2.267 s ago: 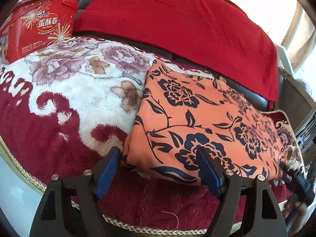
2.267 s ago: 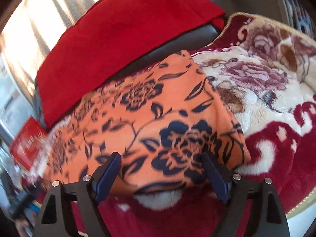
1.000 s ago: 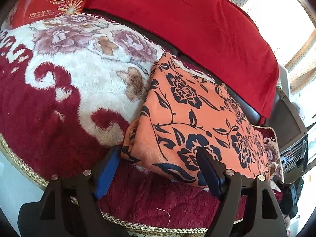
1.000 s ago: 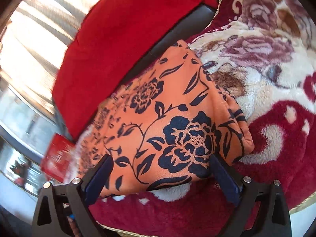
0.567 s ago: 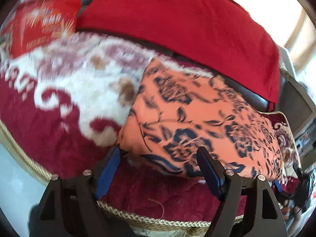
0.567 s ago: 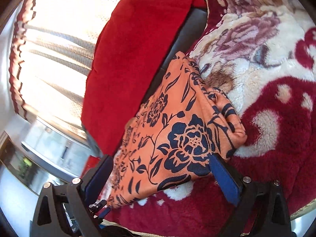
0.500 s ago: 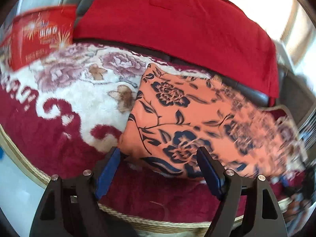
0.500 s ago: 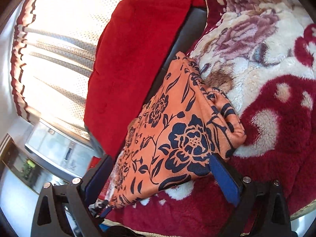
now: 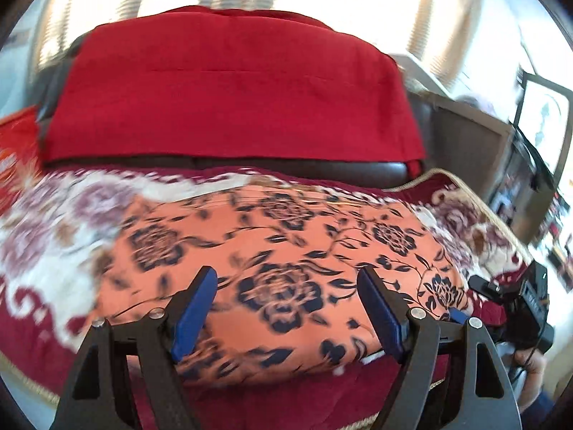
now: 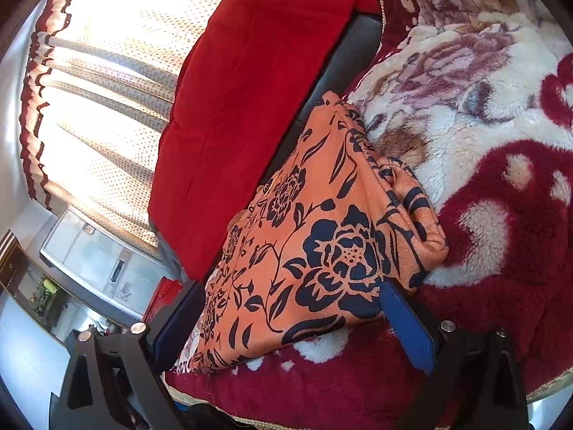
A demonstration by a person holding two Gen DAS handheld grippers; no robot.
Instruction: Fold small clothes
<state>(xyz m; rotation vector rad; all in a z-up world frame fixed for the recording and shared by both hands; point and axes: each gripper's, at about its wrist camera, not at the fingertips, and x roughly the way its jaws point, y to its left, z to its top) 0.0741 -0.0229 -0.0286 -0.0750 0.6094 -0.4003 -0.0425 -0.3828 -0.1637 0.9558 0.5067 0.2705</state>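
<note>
while folded cloth lies flat, left gripper hovers above

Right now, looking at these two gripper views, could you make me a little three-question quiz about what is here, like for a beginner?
1. True or false: the left gripper is clamped on the orange cloth.
2. What pattern does the orange cloth carry?
3. The red blanket lies: A) over the sofa back, B) on the floor, C) under the orange cloth.

Key: 1 false, its jaws stand open; 2 dark blue flowers; 3 A.
</note>
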